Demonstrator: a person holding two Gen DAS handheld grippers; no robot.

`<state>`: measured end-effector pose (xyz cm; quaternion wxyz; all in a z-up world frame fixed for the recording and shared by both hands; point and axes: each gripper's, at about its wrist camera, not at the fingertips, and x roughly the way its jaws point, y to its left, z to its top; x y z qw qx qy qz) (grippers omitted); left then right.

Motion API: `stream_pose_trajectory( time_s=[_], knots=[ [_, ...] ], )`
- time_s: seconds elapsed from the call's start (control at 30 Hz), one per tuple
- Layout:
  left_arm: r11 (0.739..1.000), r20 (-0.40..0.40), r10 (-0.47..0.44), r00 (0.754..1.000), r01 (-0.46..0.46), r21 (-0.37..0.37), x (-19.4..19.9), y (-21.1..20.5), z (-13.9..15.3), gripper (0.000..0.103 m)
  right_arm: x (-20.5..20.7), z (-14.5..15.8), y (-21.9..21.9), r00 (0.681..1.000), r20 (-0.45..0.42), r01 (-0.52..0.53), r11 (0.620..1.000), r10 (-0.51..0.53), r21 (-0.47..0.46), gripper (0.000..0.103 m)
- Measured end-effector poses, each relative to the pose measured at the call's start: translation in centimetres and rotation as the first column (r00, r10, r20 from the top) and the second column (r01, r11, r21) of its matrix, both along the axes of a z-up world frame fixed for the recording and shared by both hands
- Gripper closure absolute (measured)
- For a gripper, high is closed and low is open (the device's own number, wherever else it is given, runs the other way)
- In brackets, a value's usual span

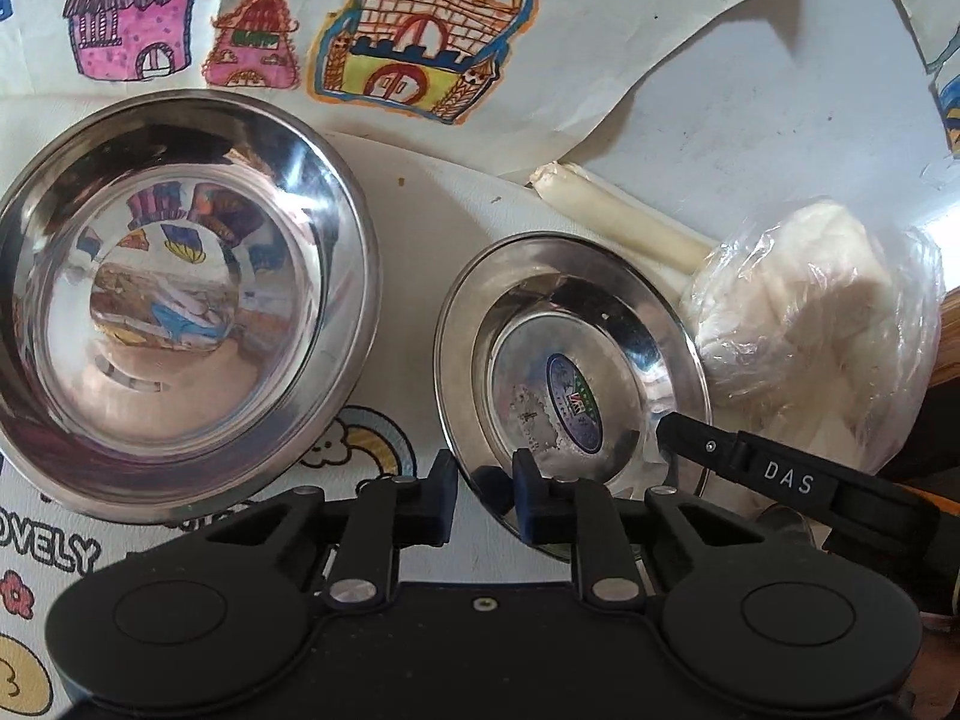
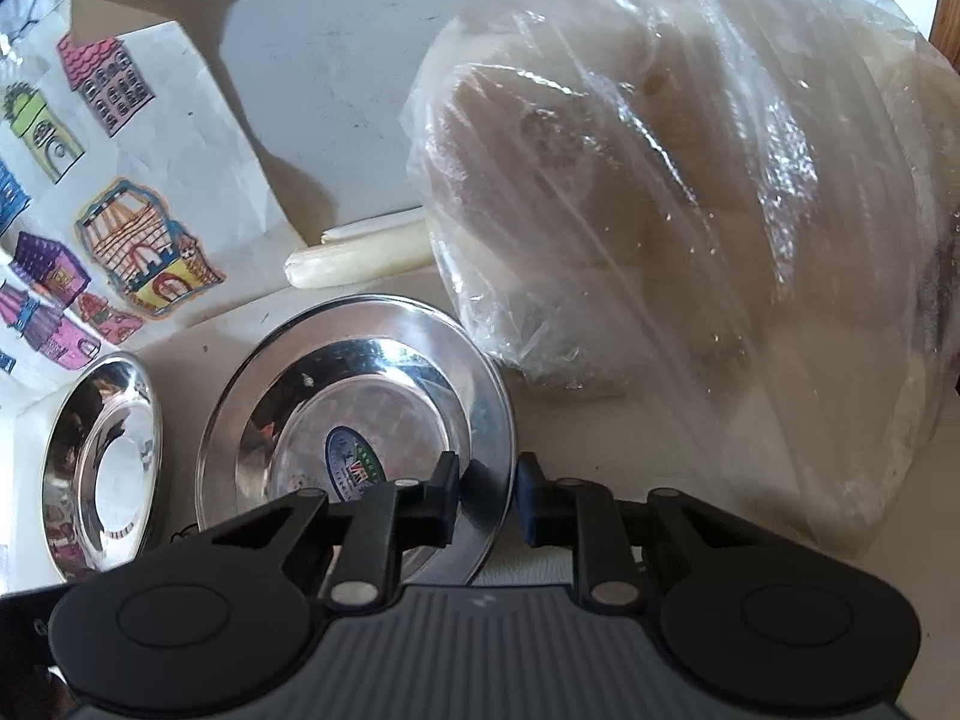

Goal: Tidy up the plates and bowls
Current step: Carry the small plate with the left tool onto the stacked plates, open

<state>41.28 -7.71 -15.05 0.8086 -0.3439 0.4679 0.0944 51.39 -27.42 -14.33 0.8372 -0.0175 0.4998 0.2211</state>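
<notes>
A small steel plate (image 1: 576,360) with a blue-green sticker lies on the table; it also shows in the right wrist view (image 2: 360,408). A large steel bowl (image 1: 174,312) stands to its left, and shows at the left edge of the right wrist view (image 2: 102,468). My left gripper (image 1: 485,498) straddles the plate's near-left rim, fingers narrowly apart, one outside and one inside. My right gripper (image 2: 487,498) straddles the plate's right rim the same way; its finger (image 1: 720,456) shows over the plate's right edge in the left wrist view. Neither visibly clamps the rim.
A bulging clear plastic bag (image 2: 690,228) of pale lumps lies right of the plate. A white roll (image 2: 360,258) lies behind the plate. Paper with coloured house drawings (image 1: 420,42) covers the back. The tablecloth (image 1: 54,552) bears cartoon prints.
</notes>
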Motion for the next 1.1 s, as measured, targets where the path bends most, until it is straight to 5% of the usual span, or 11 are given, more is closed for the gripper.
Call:
stream_pose_trajectory(
  time_s=[1.1],
  knots=[
    [0.999, 0.140, -0.045, 0.989, 0.044, 0.011, -4.1, 1.5, 5.6, 0.082, -5.7, 6.2, -0.7, 0.992, 0.129, -0.023, 0.998, 0.017, 0.050, 0.081]
  ],
)
